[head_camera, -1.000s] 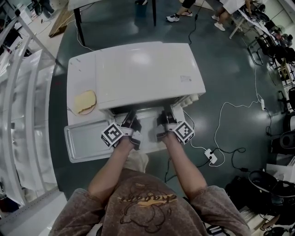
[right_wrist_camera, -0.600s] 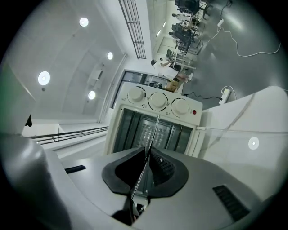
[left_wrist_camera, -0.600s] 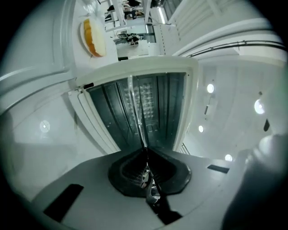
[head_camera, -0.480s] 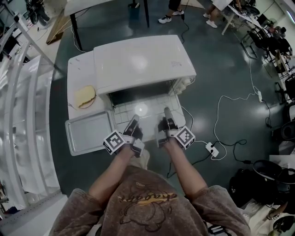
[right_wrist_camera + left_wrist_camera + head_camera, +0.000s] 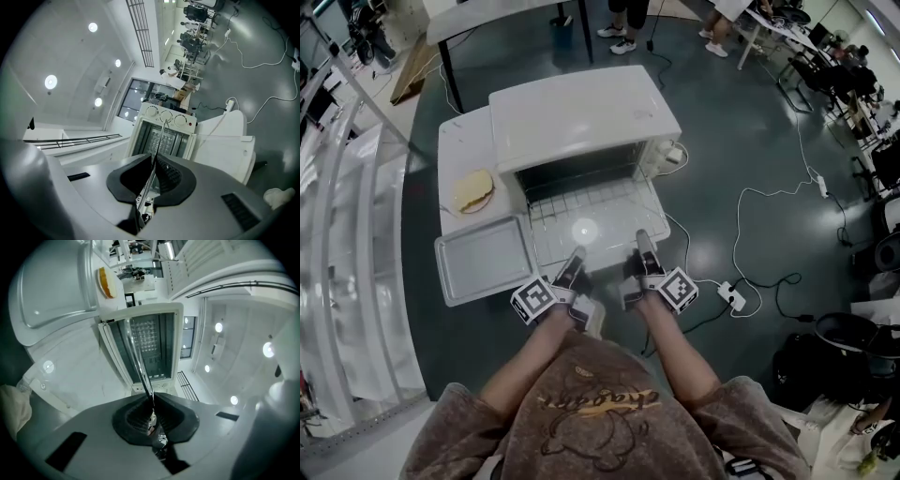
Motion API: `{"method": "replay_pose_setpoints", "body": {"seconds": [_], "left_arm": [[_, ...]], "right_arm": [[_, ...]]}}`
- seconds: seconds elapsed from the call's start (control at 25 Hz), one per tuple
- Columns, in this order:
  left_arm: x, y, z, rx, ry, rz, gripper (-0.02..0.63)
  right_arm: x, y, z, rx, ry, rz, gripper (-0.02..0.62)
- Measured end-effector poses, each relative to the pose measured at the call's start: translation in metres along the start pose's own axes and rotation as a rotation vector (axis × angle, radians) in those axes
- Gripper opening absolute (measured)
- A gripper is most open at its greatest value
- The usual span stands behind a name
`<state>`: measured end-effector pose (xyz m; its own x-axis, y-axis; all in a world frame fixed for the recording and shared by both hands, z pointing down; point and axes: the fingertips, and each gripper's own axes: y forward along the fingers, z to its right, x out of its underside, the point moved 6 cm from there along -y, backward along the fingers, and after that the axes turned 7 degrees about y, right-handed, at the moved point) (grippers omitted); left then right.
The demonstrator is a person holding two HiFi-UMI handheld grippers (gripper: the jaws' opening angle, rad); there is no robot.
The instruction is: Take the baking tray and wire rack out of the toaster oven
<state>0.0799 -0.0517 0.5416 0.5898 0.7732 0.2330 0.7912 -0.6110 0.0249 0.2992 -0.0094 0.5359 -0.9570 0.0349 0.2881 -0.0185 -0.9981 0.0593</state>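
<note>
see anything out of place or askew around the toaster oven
Nothing spilled or damaged. The wire rack looks level, partly out of the toaster oven, held by left tool and right tool. Only oddity: a bread slice bare on the table.

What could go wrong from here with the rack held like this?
1. The jaws of the left gripper and right gripper pinch only the thin near edge of the rack. Once its far end loses the support of the oven, it may sag or slip.
2. The tray lies just left of the rack, so a swing that way could knock it.
</note>
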Motion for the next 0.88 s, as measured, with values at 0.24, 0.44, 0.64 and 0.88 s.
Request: {"method": "replay_pose_setpoints", "body": {"seconds": [0.24,0.44,0.64,0.88], "left_arm": [[0.016,-0.017,0.017,0.039,0.025,-0.045,0.006],[0.024,-0.034,0.034,0.053,0.063,-0.080,0.006],[0.026,-0.056,0.048,0.064,0.062,-0.090,0.006],[0.012,-0.110,0.056,0.048,0.109,-0.089,0.006]], "right_arm": [[0.003,-0.037,-0.012,-0.060,0.029,0.045,0.021],[0.005,-0.063,-0.025,-0.068,0.016,0.062,0.021],[0.018,-0.082,-0.042,-0.107,0.037,0.052,0.021],[0.058,-0.099,-0.065,-0.147,0.038,-0.025,0.021]]}}
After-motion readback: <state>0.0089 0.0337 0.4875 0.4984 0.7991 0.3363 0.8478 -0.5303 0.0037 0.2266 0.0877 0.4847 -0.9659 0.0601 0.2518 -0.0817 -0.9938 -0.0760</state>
